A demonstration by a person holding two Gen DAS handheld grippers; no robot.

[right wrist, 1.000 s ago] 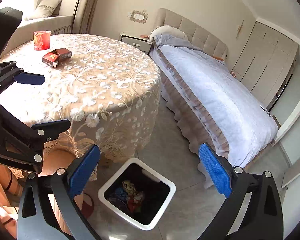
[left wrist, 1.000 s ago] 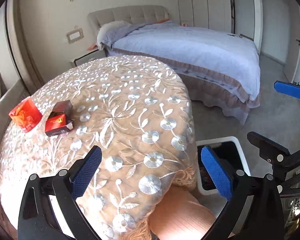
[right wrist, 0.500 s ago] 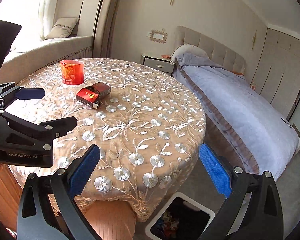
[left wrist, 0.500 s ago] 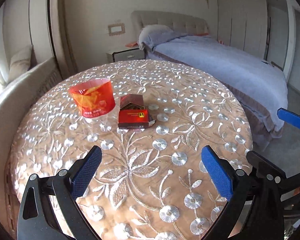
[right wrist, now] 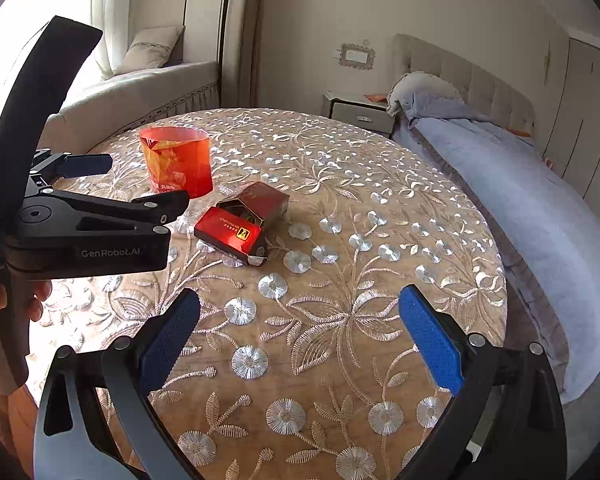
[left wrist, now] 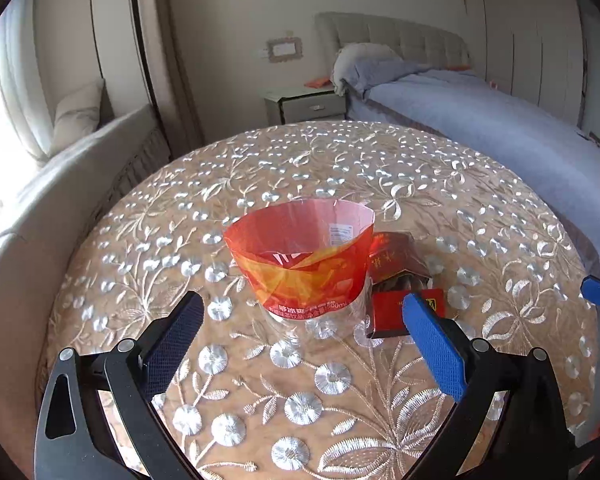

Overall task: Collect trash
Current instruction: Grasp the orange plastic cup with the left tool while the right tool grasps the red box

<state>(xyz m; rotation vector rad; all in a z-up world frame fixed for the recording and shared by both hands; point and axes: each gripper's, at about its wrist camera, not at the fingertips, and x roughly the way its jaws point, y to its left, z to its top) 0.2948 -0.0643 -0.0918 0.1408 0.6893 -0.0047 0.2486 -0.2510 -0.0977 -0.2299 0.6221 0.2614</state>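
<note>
A cut-off clear bottle bottom with a red-orange label [left wrist: 300,264] stands upright on the round embroidered table [left wrist: 480,208]. An open red cigarette box [left wrist: 400,280] lies just right of it. My left gripper [left wrist: 300,344] is open, its fingers on either side of the bottle piece, just short of it. In the right wrist view the bottle piece [right wrist: 178,162] and the box [right wrist: 244,222] lie at the table's left. My right gripper [right wrist: 298,340] is open and empty over the table's near part. The left gripper [right wrist: 128,182] shows there beside the bottle piece.
A bed [right wrist: 520,184] with a blue cover runs along the right. A nightstand [left wrist: 306,106] stands behind the table. A beige sofa [left wrist: 60,184] curves along the left. The trash bin is out of view.
Both grippers have swung up from the bin and floor to the table top. The left gripper has closed in on the bottle piece, which now sits between its open fingers.
</note>
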